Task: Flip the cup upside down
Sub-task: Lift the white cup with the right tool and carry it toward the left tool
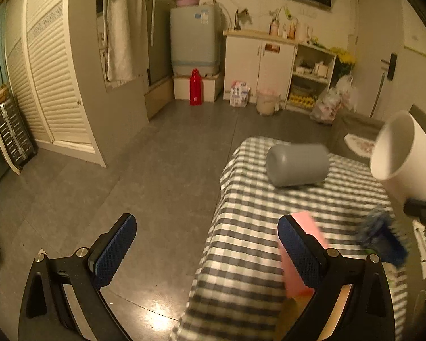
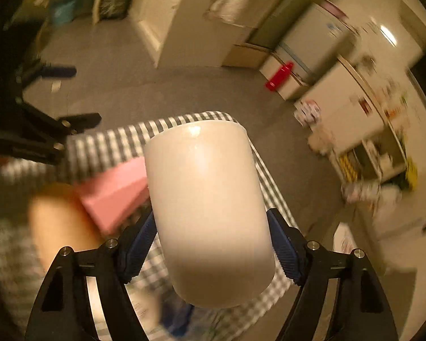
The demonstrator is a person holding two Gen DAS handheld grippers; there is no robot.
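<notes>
My right gripper [image 2: 213, 241] is shut on a white cup [image 2: 210, 213], held in the air above the checked table, tilted, with its closed base pointing away from the camera. The same cup shows in the left wrist view [image 1: 406, 156] at the right edge, its open mouth facing left. My left gripper [image 1: 207, 244] is open and empty, low at the table's near left edge. The right wrist view is blurred by motion.
A grey cup [image 1: 298, 164] lies on its side on the checked tablecloth [image 1: 255, 213]. A pink box [image 1: 301, 253] sits by my left gripper's right finger. A blue crumpled item [image 1: 383, 236] lies at the right. Open floor lies to the left.
</notes>
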